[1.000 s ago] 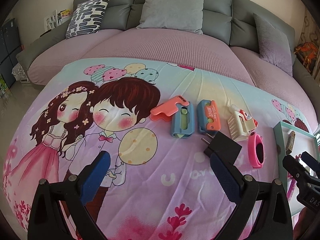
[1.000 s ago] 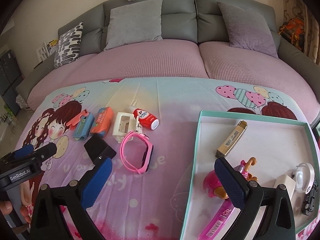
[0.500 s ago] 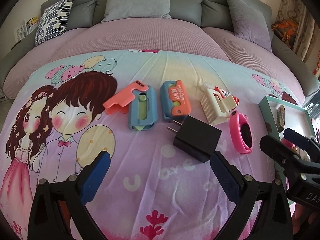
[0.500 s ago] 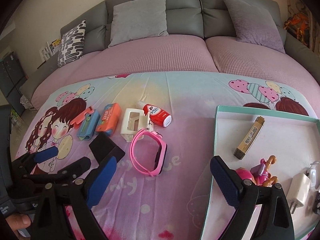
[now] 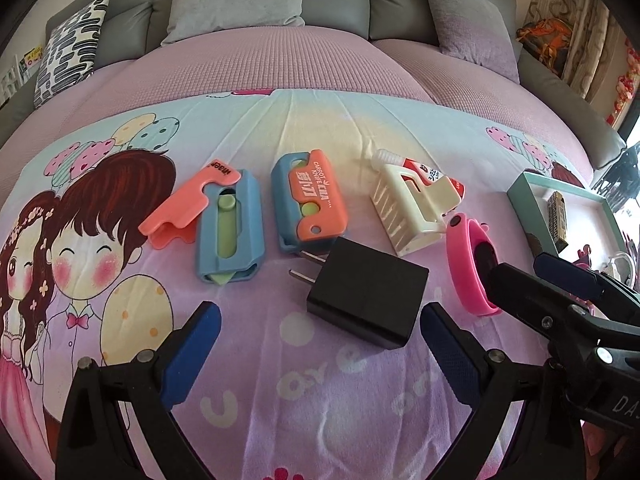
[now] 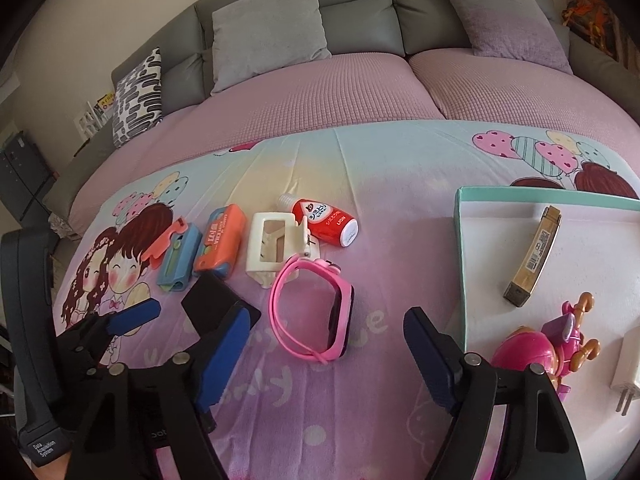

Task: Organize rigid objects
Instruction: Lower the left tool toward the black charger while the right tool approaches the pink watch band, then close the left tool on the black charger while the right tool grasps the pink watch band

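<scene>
Jaws of the left gripper (image 5: 320,344) are spread wide and empty, low in the frame, with the charger (image 5: 366,298) just above them at centre. A stiff, light, smooth block is judged; its flat sides should be taken, away from the prongs. The right gripper (image 6: 324,346), which has just been closing, is open around nothing, below the pink watch (image 6: 314,312). The tray (image 6: 460,240) lies at right.

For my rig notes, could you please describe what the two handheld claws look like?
Both match: the left claw and the right claw have black plastic arms with silver screw heads, tipped with textured blue pads. In the right view, the left unit's grey handle reads "Data Acquisition System". No cables visible.
</scene>
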`<state>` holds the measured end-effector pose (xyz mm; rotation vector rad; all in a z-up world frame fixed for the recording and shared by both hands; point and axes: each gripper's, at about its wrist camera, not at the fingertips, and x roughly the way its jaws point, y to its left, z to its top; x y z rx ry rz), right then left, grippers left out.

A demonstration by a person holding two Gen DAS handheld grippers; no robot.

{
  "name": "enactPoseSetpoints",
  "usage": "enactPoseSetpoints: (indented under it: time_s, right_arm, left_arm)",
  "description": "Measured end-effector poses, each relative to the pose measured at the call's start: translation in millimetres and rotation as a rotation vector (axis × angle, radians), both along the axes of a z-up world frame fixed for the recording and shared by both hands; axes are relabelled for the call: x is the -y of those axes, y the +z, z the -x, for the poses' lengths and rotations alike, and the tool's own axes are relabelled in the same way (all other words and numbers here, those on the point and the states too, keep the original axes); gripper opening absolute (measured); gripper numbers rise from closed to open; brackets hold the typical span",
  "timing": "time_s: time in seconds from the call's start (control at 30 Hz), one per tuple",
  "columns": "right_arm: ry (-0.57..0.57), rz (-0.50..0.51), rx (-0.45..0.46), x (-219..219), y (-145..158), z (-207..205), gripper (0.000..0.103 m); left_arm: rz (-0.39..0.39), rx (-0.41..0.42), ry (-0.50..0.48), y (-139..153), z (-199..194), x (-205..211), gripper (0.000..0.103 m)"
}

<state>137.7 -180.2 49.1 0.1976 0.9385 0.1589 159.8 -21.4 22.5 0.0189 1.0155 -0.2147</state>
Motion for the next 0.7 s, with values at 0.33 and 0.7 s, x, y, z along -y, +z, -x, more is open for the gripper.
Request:
enactPoseSetpoints:
  time_s: [0.33, 0.7]
  right_arm:
    - [-0.014, -0.003, -0.02, -2.6, -9.0, -7.5, 0.079]
    - [-0.026, 0.012, -0.031, -5.6, -15.0, -14.4, 0.075]
  left_arm:
    - [0.002, 0.012, -0.041, -5.1, -9.0, 5.3, 0.099]
    - [-0.015, 0.039, -0.078, -8.3, -14.2, 8.8, 0.091]
